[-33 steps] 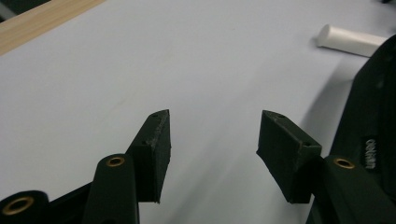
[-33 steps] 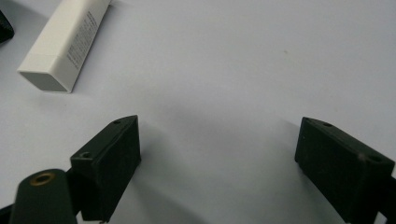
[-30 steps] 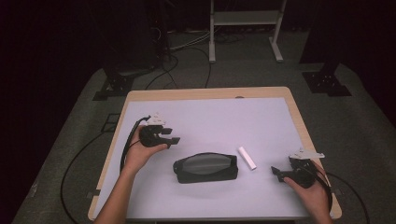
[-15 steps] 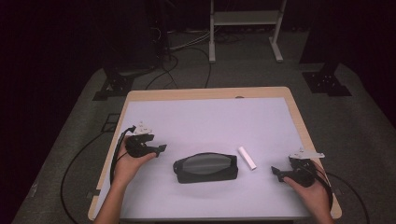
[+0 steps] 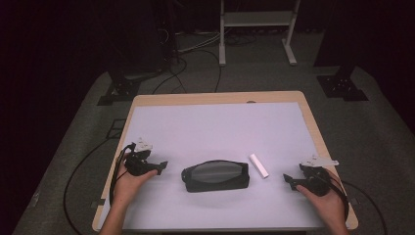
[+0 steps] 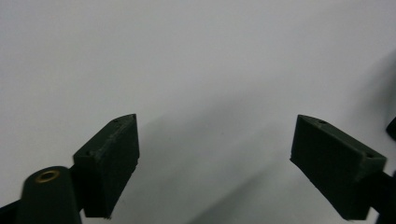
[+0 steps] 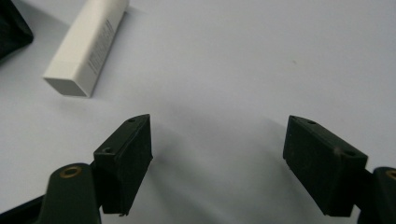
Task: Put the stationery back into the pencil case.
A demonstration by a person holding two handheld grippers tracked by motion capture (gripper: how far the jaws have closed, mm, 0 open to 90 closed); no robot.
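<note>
In the high view a black pouch lies at lower centre of the white table, long side across the frame, with a small white box just off its upper right end, close beside it but apart. The left gripper sits at lower left, held in a hand, its tips pointing right toward the pouch's left end, near it without touching. In the left gripper view its jaws stand wide over bare table, nothing between them; they have just been opening. The right gripper is at lower right, held in the other hand, tips pointing left toward the pouch's right end and the box, apart from both. In the right gripper view its jaws are wide too, empty, having just closed a little; the box lies in the upper left of that frame, beyond the left jaw, and a dark corner of the pouch shows at the far upper left edge.
</note>
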